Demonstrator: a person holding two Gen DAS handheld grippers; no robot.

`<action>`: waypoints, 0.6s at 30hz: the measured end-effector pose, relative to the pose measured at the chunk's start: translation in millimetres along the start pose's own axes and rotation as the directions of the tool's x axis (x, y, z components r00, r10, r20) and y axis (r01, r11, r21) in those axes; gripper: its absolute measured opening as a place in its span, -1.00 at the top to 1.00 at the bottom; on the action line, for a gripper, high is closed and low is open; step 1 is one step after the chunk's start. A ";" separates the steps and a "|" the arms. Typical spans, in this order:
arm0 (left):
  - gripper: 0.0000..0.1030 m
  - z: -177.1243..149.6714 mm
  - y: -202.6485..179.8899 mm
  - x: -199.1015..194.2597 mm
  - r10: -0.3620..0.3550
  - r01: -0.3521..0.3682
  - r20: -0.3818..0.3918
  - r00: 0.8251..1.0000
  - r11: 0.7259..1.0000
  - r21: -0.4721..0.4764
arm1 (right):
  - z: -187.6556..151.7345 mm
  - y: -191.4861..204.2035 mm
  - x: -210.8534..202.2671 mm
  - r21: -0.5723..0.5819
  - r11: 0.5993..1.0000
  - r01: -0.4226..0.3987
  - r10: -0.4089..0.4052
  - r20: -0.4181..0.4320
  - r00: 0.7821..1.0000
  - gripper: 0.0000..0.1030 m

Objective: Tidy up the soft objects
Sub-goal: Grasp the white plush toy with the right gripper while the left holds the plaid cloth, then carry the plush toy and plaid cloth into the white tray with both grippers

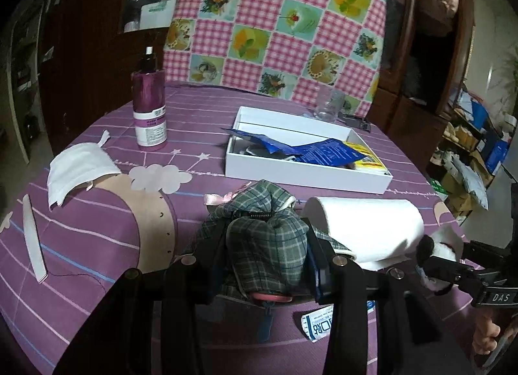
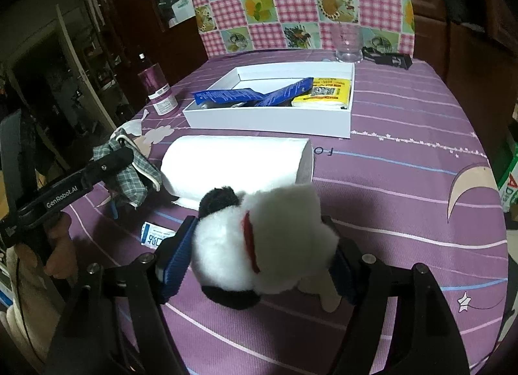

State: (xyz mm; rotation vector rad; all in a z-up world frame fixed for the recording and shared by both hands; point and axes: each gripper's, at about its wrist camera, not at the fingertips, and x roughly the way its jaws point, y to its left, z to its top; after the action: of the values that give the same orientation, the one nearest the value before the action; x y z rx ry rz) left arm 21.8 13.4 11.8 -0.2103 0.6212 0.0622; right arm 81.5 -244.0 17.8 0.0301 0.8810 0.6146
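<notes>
My left gripper [image 1: 267,245] is shut on a green plaid cloth pouch [image 1: 265,239] and holds it just above the purple tablecloth; it also shows in the right wrist view [image 2: 129,168]. My right gripper [image 2: 259,252] is shut on a black and white plush toy [image 2: 262,242], held low over the table; the toy also shows at the right of the left wrist view [image 1: 437,252]. A white open box [image 1: 307,174] with blue packets and a yellow pack lies beyond both, also in the right wrist view [image 2: 268,119].
A white paper roll [image 2: 236,164] lies between the grippers and the box. A white face mask [image 1: 77,171], a purple spray bottle [image 1: 149,106], a white strip [image 1: 34,242], a small sachet [image 2: 155,234] and a glass [image 2: 348,43] are on the table. A patchwork chair back [image 1: 275,19] stands behind.
</notes>
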 end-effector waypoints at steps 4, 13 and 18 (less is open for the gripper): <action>0.22 8.2 -0.4 -15.5 0.040 -0.039 -0.019 0.999 0.999 0.010 | 8.0 -3.2 -17.9 0.008 1.000 0.003 -0.003 -0.008 1.000 -0.43; 0.22 69.6 -16.3 -32.5 0.058 -0.058 -0.003 0.998 0.996 0.075 | 91.1 -17.3 -52.3 0.081 0.997 -0.009 0.006 0.033 0.999 -0.43; 0.22 116.2 -28.5 -5.5 -0.008 0.009 -0.003 1.000 0.998 0.060 | 143.8 -17.0 -29.0 0.163 0.984 -0.068 0.058 0.067 0.996 -0.43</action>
State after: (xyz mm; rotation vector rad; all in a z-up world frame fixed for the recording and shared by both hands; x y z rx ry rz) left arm 87.1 10.4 112.1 -0.1551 0.6240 0.0351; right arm 181.0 -241.2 127.0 0.2259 0.8713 0.5951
